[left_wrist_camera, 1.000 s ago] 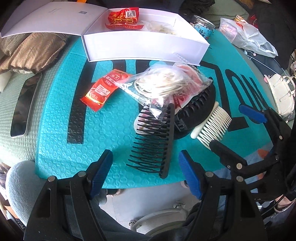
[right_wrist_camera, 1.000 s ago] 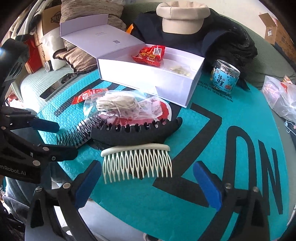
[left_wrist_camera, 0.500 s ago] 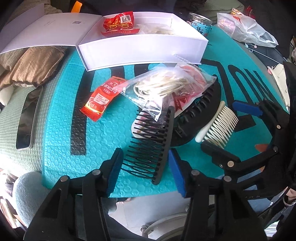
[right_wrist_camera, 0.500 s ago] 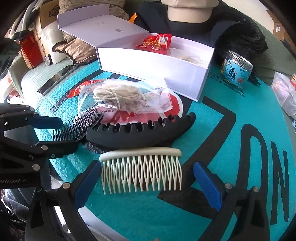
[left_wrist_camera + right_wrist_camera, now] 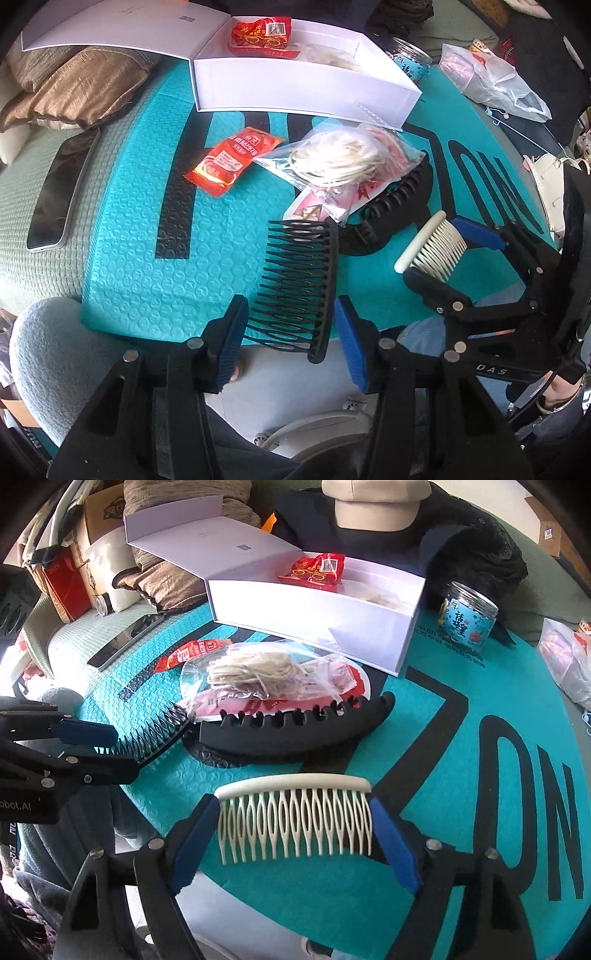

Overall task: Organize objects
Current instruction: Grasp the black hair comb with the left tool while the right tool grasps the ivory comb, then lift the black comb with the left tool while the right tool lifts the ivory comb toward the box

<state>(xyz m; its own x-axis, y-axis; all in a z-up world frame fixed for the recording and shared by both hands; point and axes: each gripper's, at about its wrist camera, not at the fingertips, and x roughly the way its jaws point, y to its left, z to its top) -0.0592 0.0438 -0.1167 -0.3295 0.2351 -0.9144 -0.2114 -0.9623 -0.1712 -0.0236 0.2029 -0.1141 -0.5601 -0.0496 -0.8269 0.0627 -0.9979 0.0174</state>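
A black comb (image 5: 299,284) lies on the teal mat between the fingers of my left gripper (image 5: 291,339), whose blue pads stand close on both sides, still slightly apart from it. A white comb (image 5: 295,819) sits between the pads of my right gripper (image 5: 295,842), which touch both of its ends. The white comb also shows in the left wrist view (image 5: 432,247). A large black hair claw (image 5: 295,727) lies behind the combs. A clear bag of pale cord (image 5: 258,672) rests beside it. An open white box (image 5: 314,609) holds a red packet (image 5: 314,568).
A red sachet (image 5: 232,158) lies on the teal mat (image 5: 129,240). A phone (image 5: 59,192) lies at the left on a green cover. A blue-labelled jar (image 5: 465,616) stands right of the box. A plastic bag (image 5: 495,77) and brown cushions (image 5: 74,85) sit around the mat.
Both grippers moved forward over the combs and narrowed. The right one closed onto the white comb's ends; the left one closed in around the black comb.
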